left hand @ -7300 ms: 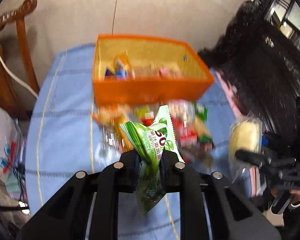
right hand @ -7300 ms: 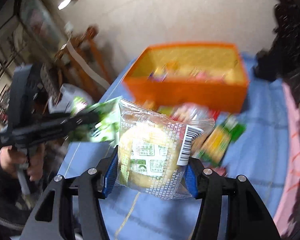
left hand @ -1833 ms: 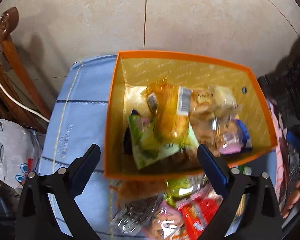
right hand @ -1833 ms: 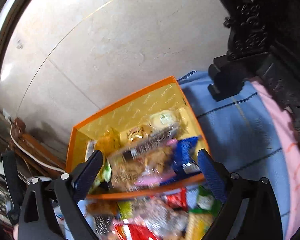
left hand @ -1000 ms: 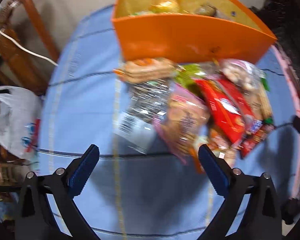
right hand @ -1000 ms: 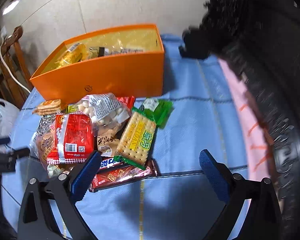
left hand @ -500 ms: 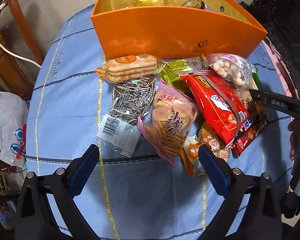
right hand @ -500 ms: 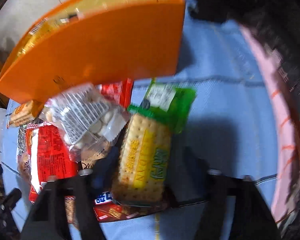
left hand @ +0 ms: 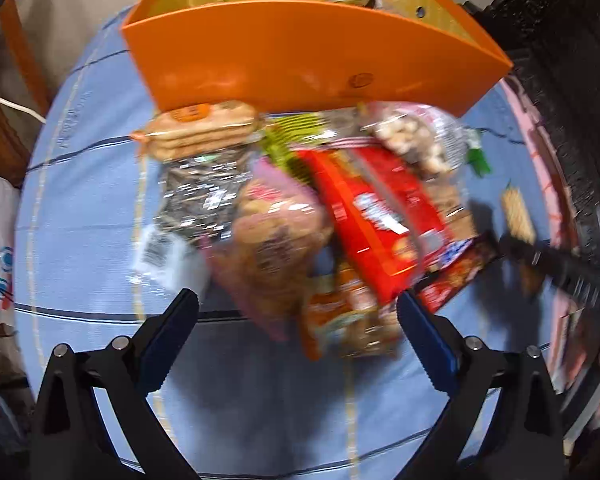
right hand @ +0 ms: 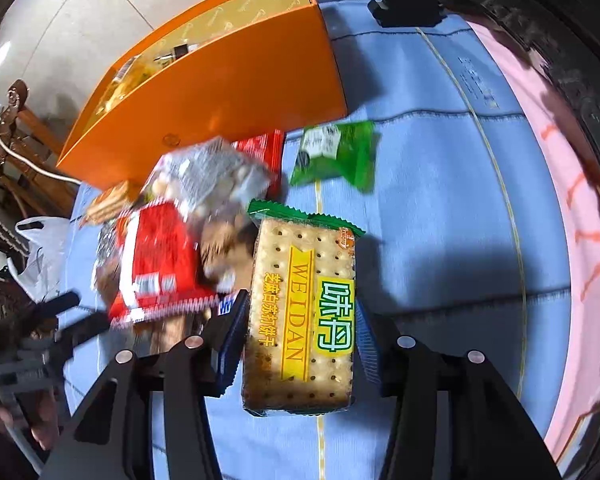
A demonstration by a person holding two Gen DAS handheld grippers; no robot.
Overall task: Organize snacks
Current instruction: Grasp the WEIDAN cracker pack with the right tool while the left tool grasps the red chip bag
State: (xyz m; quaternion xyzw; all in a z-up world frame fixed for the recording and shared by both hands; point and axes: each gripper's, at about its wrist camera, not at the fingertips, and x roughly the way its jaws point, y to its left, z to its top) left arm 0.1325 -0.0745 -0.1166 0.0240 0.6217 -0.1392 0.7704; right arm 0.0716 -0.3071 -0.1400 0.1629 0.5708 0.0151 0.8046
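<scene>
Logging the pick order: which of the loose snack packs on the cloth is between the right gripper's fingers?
The yellow-and-green WEIDAN cracker pack: the right gripper is closed on its sides. The red bag and small green packet lie untouched.

Snack pile [left hand: 320,216] smeared — orange box [left hand: 300,60] top cropped.

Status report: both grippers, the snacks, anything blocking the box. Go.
Right gripper shut on cracker pack. Left gripper open, empty, over snack pile. Orange box behind pile, path unobstructed.
</scene>
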